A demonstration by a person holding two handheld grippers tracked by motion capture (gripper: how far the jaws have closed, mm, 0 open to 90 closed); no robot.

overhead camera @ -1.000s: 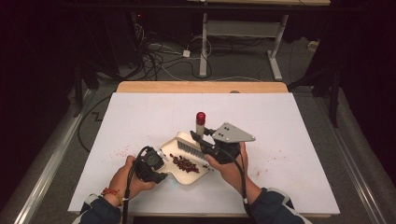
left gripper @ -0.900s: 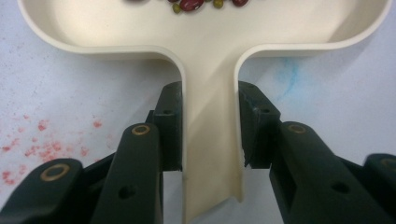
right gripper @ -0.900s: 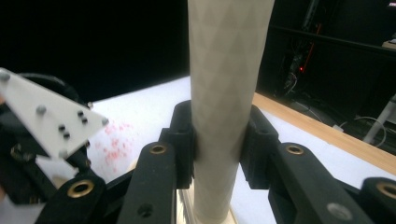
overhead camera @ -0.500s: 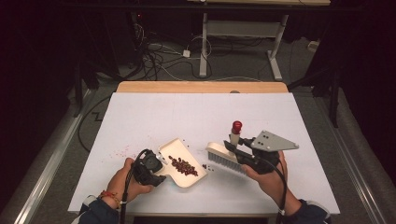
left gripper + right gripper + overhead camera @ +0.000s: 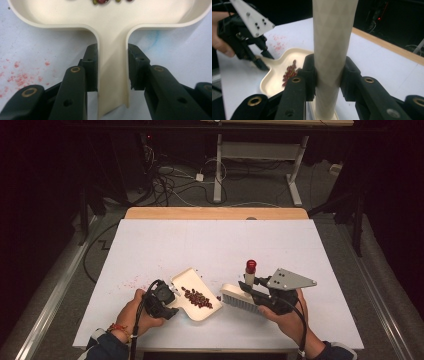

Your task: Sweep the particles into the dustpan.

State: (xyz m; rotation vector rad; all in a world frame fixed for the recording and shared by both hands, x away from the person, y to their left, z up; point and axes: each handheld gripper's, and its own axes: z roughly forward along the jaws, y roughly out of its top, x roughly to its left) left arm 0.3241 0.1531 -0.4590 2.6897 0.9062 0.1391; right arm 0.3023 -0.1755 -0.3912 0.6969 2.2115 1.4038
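A cream dustpan [image 5: 200,307] lies on the white table, with a pile of dark red beans [image 5: 197,297] in it. My left gripper [image 5: 171,301] is shut on its flat handle [image 5: 112,75], one jaw on each side; the beans [image 5: 101,1] show at the pan's far end. My right gripper [image 5: 251,288] is shut on the cream handle [image 5: 332,45] of a hand brush with a red tip [image 5: 250,266]. Its bristle head [image 5: 236,297] sits just right of the dustpan, apart from it. The right gripper view takes in the dustpan [image 5: 274,80], the beans [image 5: 290,71] and the left gripper [image 5: 262,62].
Faint red stains [image 5: 131,282] mark the table [image 5: 215,245] left of the dustpan, also seen as red stains [image 5: 17,75] beside my left jaw. A wooden strip [image 5: 215,213] edges the table's far side. Beyond it lie cables and desk legs [image 5: 218,175] on a dark floor.
My right gripper has carried the brush off the dustpan to the right, then settled slightly lower and back toward the pan. The left gripper and dustpan have stayed put.
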